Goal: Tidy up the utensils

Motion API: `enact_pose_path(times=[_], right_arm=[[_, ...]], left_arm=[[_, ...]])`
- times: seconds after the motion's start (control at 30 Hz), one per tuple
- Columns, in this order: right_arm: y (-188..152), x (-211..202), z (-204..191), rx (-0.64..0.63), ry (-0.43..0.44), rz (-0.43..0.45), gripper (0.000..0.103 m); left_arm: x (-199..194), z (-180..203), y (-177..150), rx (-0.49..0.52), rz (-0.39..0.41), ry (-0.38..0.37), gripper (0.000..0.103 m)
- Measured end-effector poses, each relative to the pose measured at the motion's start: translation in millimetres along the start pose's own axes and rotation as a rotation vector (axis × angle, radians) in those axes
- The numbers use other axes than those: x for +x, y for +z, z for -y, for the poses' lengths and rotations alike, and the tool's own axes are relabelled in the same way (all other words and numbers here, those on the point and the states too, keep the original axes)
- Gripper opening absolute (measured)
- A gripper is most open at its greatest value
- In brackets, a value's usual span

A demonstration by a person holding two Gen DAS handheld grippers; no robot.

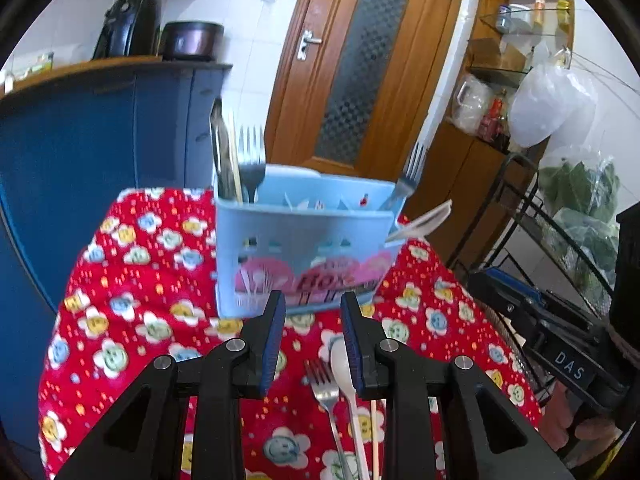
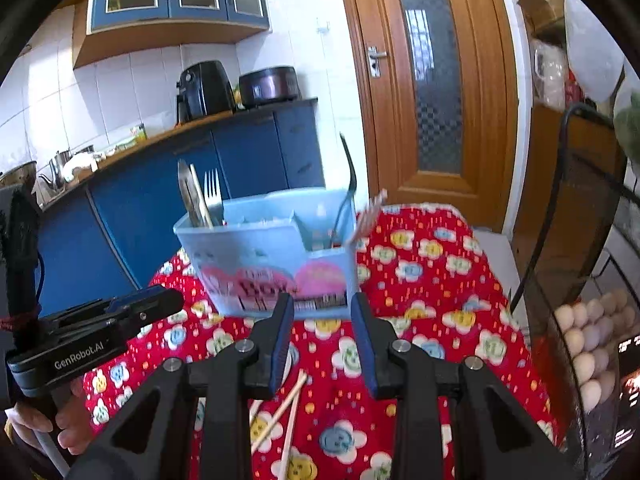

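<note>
Light-blue plastic utensil caddy (image 1: 304,240), landmark, holds forks. Before it on the red floral cloth (image 1: 132,280): steel fork (image 1: 326,396), white spoon (image 1: 344,364), wooden chopsticks (image 2: 280,412). Left gripper (image 1: 313,340) and right gripper (image 2: 322,344) spread, empty. Risk: crowded fork and spoon snag together; the light caddy tips.

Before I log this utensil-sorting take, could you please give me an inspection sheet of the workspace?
Surface: red floral tablecloth.
Job's things: blue caddy holding forks; fork, white spoon and chopsticks loose on the cloth.
Clutter: nothing seen.
Grippers: left gripper and right gripper open, empty.
Cables: nothing seen.
Surroundings: wooden door, blue cabinets, eggs.
</note>
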State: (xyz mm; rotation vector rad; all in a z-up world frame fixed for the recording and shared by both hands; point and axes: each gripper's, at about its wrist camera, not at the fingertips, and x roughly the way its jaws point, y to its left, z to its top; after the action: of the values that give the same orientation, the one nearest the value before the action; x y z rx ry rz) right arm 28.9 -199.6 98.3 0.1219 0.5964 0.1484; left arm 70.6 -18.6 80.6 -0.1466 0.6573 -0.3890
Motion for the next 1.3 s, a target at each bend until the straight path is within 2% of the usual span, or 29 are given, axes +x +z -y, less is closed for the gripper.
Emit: enact_pose_path(times=[0.53, 0.8, 1.07, 1.3], right_arm=[[-46, 24, 28, 0.097, -0.018, -0.133, 0.034], [-59, 32, 39, 0.131, -0.010, -0.169, 0.034], [-64, 34, 45, 0.151, -0.009, -0.183, 0.034], [-69, 38, 51, 0.171, -0.010, -0.196, 0.034]], left_arm=[[39, -6, -37, -0.041, -0.154, 0.002, 0.029], [59, -10, -53, -0.084, -0.236, -0.032, 0.029], [76, -7, -60, -0.095, -0.283, -0.016, 0.029], [86, -2, -62, -0.126, -0.299, -0.053, 0.029]])
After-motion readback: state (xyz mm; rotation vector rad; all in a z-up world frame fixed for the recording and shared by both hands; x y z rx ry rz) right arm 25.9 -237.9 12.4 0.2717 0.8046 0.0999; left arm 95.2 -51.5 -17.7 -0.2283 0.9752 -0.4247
